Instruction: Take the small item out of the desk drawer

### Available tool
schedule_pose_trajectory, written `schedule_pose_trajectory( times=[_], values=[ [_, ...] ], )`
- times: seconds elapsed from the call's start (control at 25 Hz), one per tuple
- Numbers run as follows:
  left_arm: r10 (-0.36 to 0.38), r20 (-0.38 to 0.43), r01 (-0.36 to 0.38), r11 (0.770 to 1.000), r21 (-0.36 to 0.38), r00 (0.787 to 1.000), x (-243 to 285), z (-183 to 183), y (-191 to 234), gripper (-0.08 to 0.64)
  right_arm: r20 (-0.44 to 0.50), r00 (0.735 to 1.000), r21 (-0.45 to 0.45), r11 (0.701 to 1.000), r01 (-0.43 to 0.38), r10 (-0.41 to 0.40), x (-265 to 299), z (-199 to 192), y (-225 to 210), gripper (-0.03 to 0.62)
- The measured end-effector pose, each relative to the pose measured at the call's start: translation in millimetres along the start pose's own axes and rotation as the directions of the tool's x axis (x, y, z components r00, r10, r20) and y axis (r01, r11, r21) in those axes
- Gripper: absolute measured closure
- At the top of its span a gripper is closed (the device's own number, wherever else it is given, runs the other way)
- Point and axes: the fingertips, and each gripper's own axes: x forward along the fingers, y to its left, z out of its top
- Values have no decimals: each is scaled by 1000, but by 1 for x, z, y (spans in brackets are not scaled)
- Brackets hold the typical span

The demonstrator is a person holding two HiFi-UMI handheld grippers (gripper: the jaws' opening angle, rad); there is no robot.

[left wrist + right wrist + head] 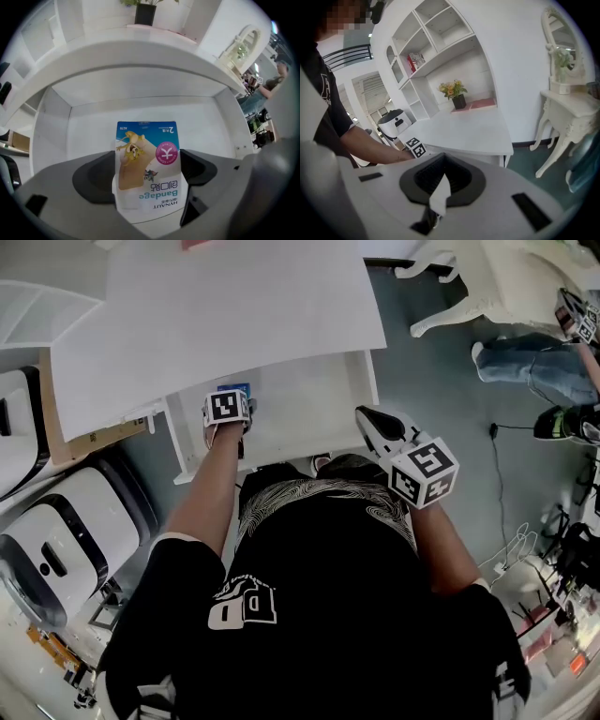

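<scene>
The desk drawer (309, 418) stands pulled open under the white desk top (225, 315). My left gripper (232, 401) reaches into the drawer's left part and is shut on a small bandage packet (234, 389). In the left gripper view the packet (147, 168), blue and white with a cartoon print, stands upright between the jaws of that gripper (148, 180), above the drawer's white bottom (201, 126). My right gripper (373, 420) hovers at the drawer's front right corner, outside it. In the right gripper view its gripper (439, 185) has the ridged pads together with nothing held.
White round appliances (56, 531) stand on the floor at the left. A white carved dressing table (487, 287) and another person (525, 367) are at the upper right, with cables (497, 484) on the floor. Wall shelves and a flower pot (454, 91) sit behind the desk.
</scene>
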Motion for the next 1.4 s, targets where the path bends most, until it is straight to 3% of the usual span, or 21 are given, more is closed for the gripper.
schedule_pose_trajectory(
  times=[0.36, 0.48, 0.6, 0.96, 1.24, 1.4],
  values=[
    [-98, 99, 87, 990, 109, 990, -57, 5, -2, 141, 55, 998, -26, 1000, -17, 19, 9, 11, 50, 583],
    [-159, 147, 143, 983, 113, 976, -84, 4, -4, 142, 82, 997, -35, 999, -14, 16, 11, 18, 68, 583],
    [-232, 214, 210, 970, 121, 949, -114, 8, -11, 143, 131, 991, -42, 999, -2, 8, 8, 29, 83, 583],
    [-433, 398, 383, 901, 202, 809, -216, 26, -41, 142, 276, 961, -85, 996, 1, 22, -9, 75, 125, 583],
    [-586, 467, 509, 809, 294, 662, -285, 18, -56, 143, 323, 943, -114, 993, -44, 79, -19, 95, 170, 583],
    [-616, 515, 518, 785, 339, 596, -322, 13, -51, 142, 336, 939, -118, 993, -27, 65, -19, 95, 183, 584]
  ],
)
